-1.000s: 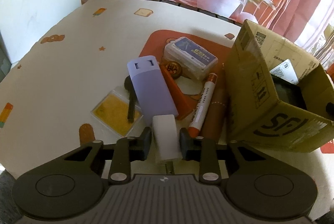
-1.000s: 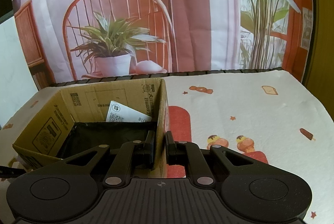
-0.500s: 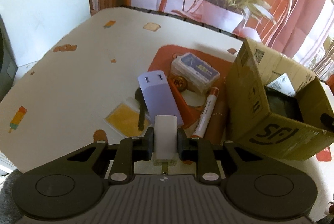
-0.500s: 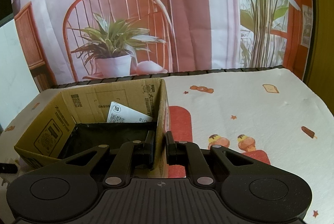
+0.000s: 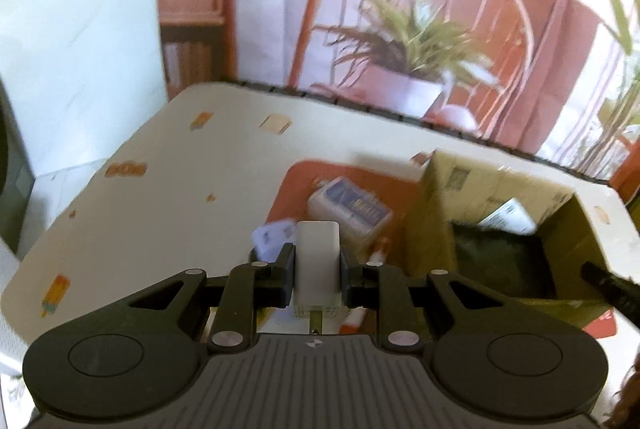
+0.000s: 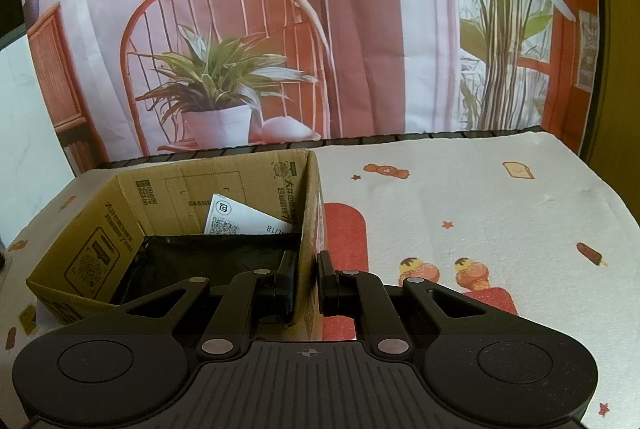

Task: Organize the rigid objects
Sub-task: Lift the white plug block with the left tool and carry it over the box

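My left gripper (image 5: 317, 271) is shut on a white charger plug (image 5: 317, 265) and holds it up above the table, left of the open cardboard box (image 5: 436, 205). Below it lie a lilac power bank (image 5: 272, 238), a blue-labelled clear case (image 5: 352, 209) and a red-capped marker (image 5: 378, 249). My right gripper (image 6: 307, 279) is shut on the right wall of the cardboard box (image 6: 310, 213), one finger inside and one outside. The box holds a black lining and a white label (image 6: 240, 221).
A patterned white tablecloth (image 6: 480, 205) covers the table, with an orange mat (image 5: 296, 185) under the loose objects. A potted plant (image 6: 216, 97) on a red chair stands behind the table's far edge. A white wall panel (image 5: 80, 49) stands at the left.
My left gripper has lifted the white charger plug off the table and risen, tilting up so the view shows more background. My right gripper has kept its hold on the box wall.
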The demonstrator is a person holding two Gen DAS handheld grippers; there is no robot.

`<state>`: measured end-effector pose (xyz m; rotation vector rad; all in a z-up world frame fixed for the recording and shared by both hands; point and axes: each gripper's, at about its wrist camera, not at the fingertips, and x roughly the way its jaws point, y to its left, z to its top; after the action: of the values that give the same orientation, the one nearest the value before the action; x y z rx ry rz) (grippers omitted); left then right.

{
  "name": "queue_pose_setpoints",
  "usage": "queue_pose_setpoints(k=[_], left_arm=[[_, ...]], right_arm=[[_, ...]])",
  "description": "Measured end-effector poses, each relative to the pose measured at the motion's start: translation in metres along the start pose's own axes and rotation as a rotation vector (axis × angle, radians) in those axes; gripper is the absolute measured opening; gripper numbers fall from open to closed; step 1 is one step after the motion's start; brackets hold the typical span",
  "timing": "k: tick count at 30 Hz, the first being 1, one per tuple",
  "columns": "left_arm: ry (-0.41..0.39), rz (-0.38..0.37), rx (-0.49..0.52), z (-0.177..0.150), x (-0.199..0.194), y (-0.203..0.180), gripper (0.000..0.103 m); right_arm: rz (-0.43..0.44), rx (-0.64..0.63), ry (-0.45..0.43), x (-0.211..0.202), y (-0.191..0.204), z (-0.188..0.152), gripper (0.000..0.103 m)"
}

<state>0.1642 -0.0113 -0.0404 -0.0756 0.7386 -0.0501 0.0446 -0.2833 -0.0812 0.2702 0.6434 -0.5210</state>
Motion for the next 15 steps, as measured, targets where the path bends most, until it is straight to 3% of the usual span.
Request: queue_pose_setpoints(k=[7,15], left_arm=[[-0.06,-0.085,0.072,0.029,-0.009,-0.036,0.024],[0.033,-0.28,0.163,0.033,0.028,-0.1,0.024]], right_arm=[[0.0,0.002,-0.001,0.0,0.0,0.0,0.01],[0.0,0.001,-0.001,0.0,0.0,0.0,0.01]])
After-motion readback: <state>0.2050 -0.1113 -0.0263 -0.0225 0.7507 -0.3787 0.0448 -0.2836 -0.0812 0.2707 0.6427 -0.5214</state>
